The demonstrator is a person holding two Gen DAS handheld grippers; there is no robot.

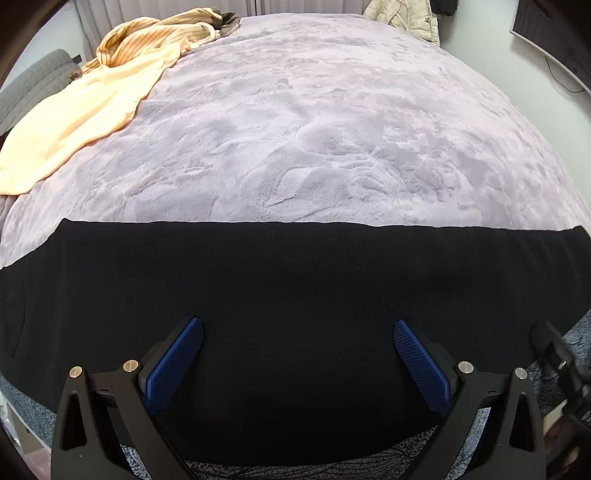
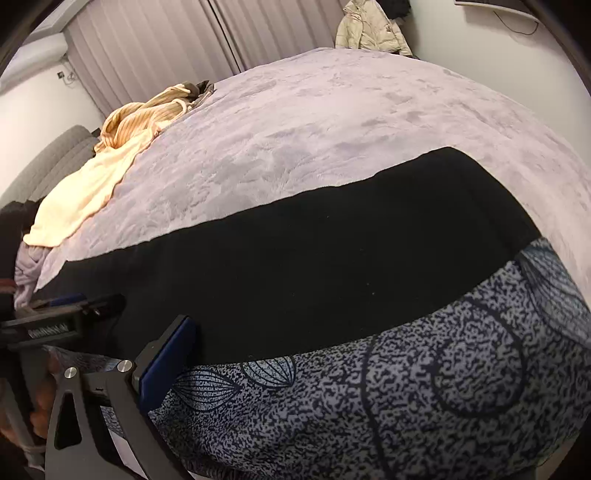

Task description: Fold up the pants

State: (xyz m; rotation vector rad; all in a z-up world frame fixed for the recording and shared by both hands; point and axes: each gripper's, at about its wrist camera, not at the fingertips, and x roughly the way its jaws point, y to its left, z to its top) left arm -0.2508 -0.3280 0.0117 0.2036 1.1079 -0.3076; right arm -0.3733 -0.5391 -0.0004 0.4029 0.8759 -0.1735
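Black pants (image 1: 295, 295) lie flat as a long band across the near edge of the bed, on the lilac plush blanket (image 1: 314, 129). My left gripper (image 1: 298, 332) is open above the pants, its blue pads wide apart and empty. In the right wrist view the pants (image 2: 314, 258) run from lower left to upper right. Only the left finger (image 2: 166, 365) of my right gripper shows there, at the pants' near edge; the other finger is out of frame. The left gripper's body (image 2: 55, 317) shows at the far left.
A cream towel (image 1: 74, 110) and a striped orange garment (image 1: 155, 37) lie at the bed's far left. A patterned blue-grey sheet (image 2: 406, 387) covers the bed's near side. A beige jacket (image 1: 406, 18) hangs beyond the bed. Curtains (image 2: 166, 48) and a grey chair (image 1: 33, 81) stand behind.
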